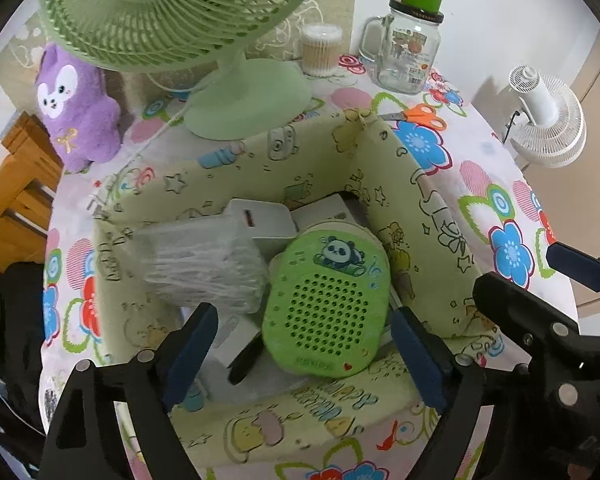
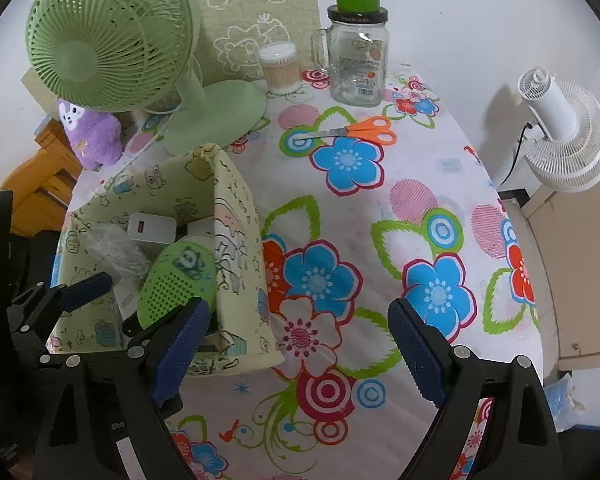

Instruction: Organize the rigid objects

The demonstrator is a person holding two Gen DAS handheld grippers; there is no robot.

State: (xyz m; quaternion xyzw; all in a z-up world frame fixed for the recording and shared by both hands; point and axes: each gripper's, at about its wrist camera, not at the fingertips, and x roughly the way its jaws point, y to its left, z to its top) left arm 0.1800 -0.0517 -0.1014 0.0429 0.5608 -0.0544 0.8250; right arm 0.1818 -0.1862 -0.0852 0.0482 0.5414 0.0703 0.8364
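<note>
From the left wrist camera, we look down into the fabric storage box (image 1: 400, 184), our landmark. The left gripper (image 1: 304, 356) hangs over the box's near edge with its jaws spread wide and nothing between them. Inside the box the green panda speaker (image 1: 326, 304) lies tilted, its long axis running from the near wall up toward the far right corner, directly ahead of the jaws. Left of it inside the box sit a clear plastic packet (image 1: 204, 268) and a white charger (image 1: 260, 220). A dark pen-like thing at the speaker's near-left edge is half buried, and we cannot identify it. What lies under the speaker is hidden. Beyond the box's far corner, only the orange handles of the scissors (image 1: 424, 116) show; the blades are cut off by the wall.

From the right wrist camera, the right gripper (image 2: 296, 348) hovers over bare tablecloth to the right of the box, jaws wide apart and empty. The scissors (image 2: 352, 130) lie on the desk (image 2: 452, 168) beyond the box, well apart from it, long axis running left-right, handles to the right. We judge the right gripper the nearer one for them. The left gripper (image 2: 84, 288) shows over the box's near-left part.
</note>
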